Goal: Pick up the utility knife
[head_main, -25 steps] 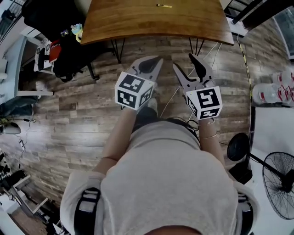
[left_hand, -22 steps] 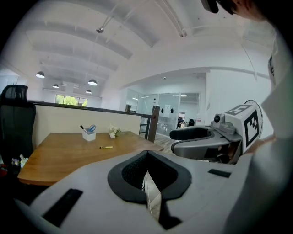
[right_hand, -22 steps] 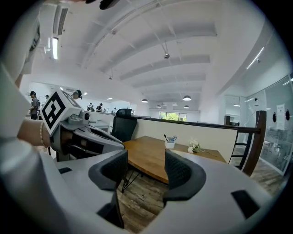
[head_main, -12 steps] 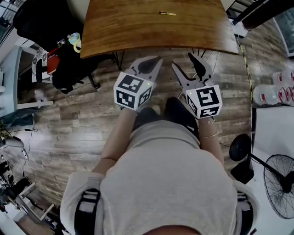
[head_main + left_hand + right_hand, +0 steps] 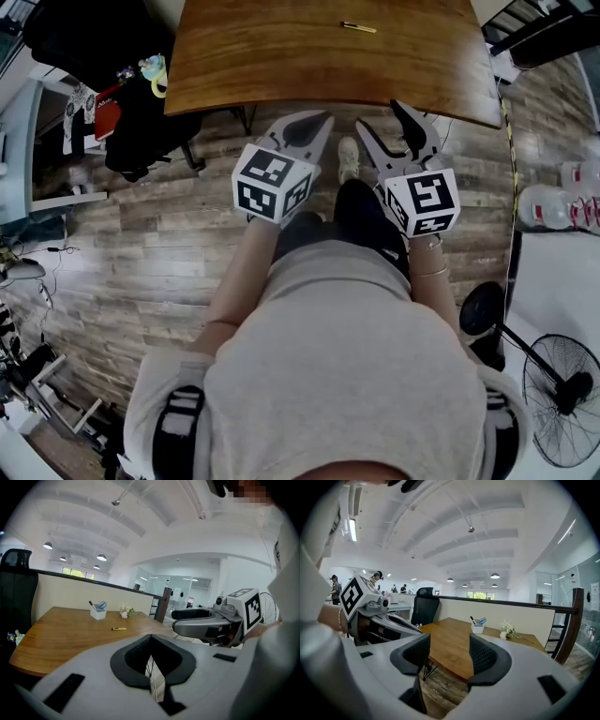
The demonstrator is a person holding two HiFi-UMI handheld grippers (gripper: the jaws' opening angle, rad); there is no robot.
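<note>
Utility knife (image 5: 359, 27), slim and yellow, is lying nine-to-three on the brown wooden table (image 5: 262, 56), at twelve o'clock from my empty tongs. My right gripper (image 5: 378, 117) is gaping and nearer. My left gripper (image 5: 322, 122) is pressed together.

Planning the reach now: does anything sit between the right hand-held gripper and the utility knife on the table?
Nothing visible does. The utility knife lies alone on the bare table; the pen cup and flowers stand beyond it. The right hand-held gripper, jaws apart, hangs over the floor short of the table.

Yellow utility knife (image 5: 358, 27) on wooden table (image 5: 281, 58)
</note>
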